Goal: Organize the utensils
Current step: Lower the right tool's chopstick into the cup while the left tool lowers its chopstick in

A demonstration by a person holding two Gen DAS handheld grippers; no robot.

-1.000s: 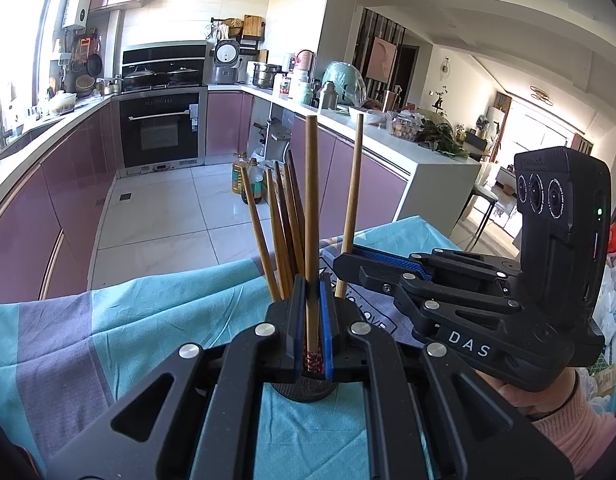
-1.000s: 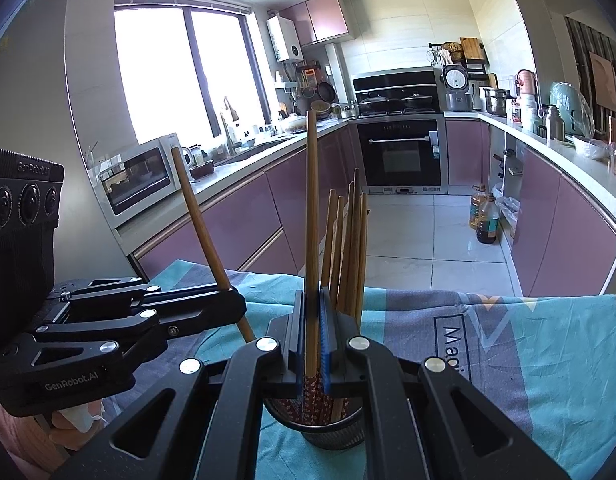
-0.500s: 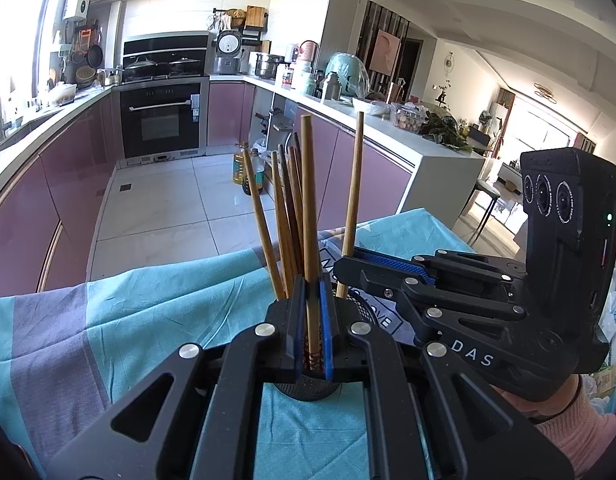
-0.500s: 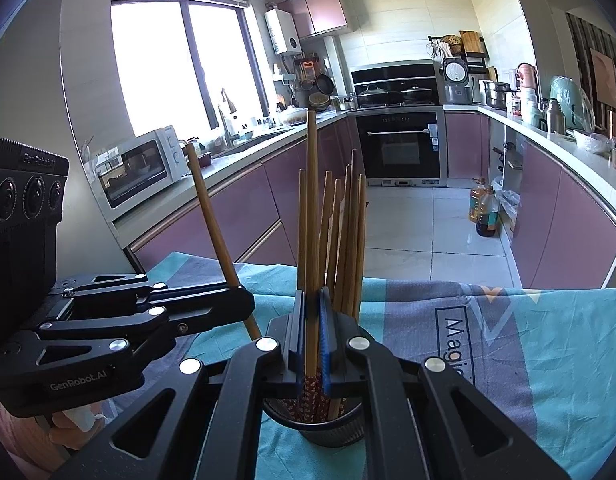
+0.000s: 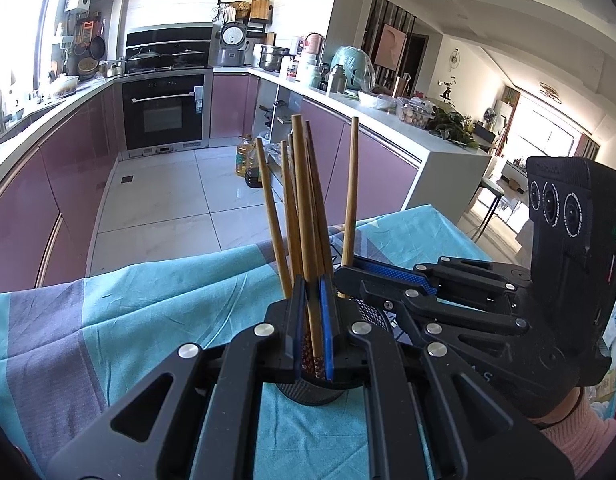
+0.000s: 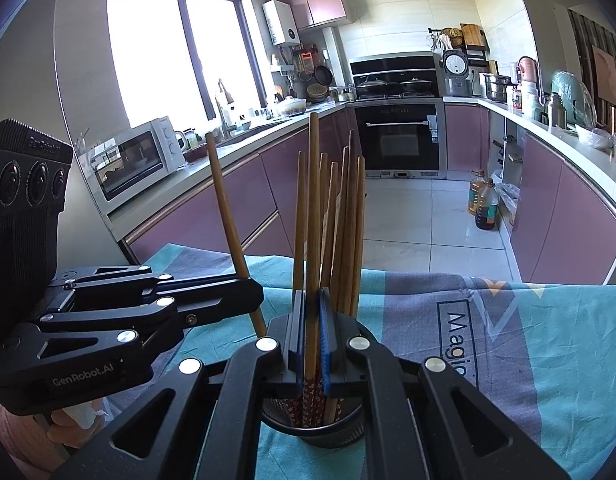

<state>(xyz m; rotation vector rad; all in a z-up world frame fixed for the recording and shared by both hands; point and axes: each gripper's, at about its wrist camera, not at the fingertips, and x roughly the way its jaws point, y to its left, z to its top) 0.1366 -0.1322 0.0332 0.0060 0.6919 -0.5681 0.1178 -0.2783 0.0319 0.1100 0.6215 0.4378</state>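
A black mesh holder point(image 5: 312, 390) point(image 6: 312, 426) stands on the teal cloth with several wooden chopsticks upright in it. My left gripper point(image 5: 312, 332) is shut on one chopstick point(image 5: 303, 216) directly over the holder. My right gripper point(image 6: 312, 340) is shut on another chopstick point(image 6: 314, 208), whose patterned lower end is inside the holder. Each gripper shows in the other's view: the right gripper point(image 5: 428, 292) with its chopstick point(image 5: 351, 188), the left gripper point(image 6: 147, 300) with its chopstick point(image 6: 227, 220).
The teal and grey tablecloth point(image 5: 147, 312) point(image 6: 508, 340) covers the table. Its far edge drops to the tiled kitchen floor point(image 5: 167, 192). Purple cabinets, an oven point(image 6: 400, 140) and counters lie beyond.
Both grippers have sunk lower, so their chopsticks sit deeper toward the holder. The left one has tilted slightly. Both stay shut.
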